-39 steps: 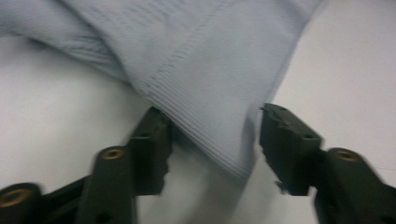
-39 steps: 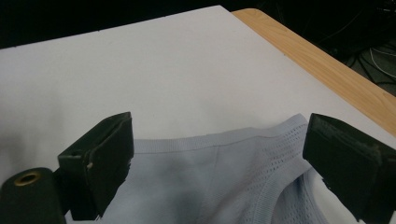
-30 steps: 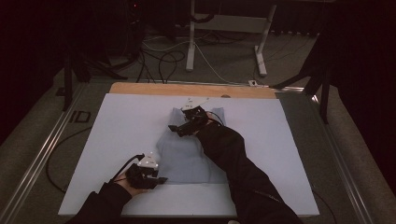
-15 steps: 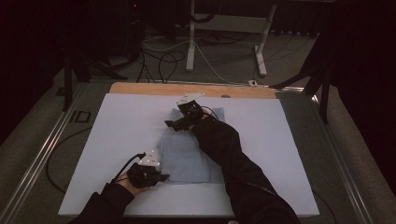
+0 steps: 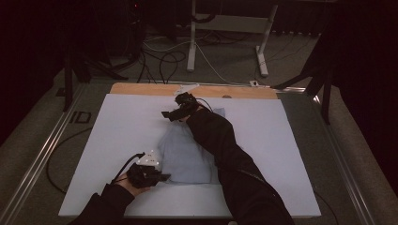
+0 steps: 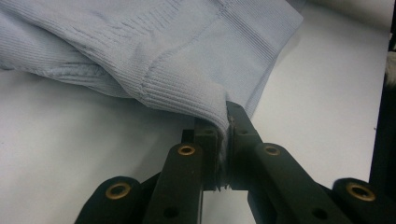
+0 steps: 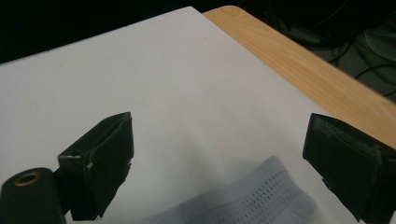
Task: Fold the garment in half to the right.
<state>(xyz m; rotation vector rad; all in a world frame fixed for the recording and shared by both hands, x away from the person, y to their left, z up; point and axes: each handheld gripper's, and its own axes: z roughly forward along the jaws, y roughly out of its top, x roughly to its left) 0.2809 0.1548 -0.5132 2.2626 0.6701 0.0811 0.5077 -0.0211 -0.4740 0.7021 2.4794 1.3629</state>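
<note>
White board (image 5: 117, 140) on wooden table (image 5: 141, 89); left claw (image 6: 227, 140) pinches blue garment (image 6: 187, 56), right claw (image 7: 219, 158) gapes.

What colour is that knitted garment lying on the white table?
The ribbed knitted garment is pale blue, plain with no print; the left gripper view shows it best.

A white rectangular board (image 5: 117, 140) covers a light wooden tabletop (image 5: 141, 89), whose bare strip shows at twelve o'clock. Beyond it, black cables (image 5: 164, 61) sprawl across grey carpet around a white metal stand (image 5: 227, 23).
</note>
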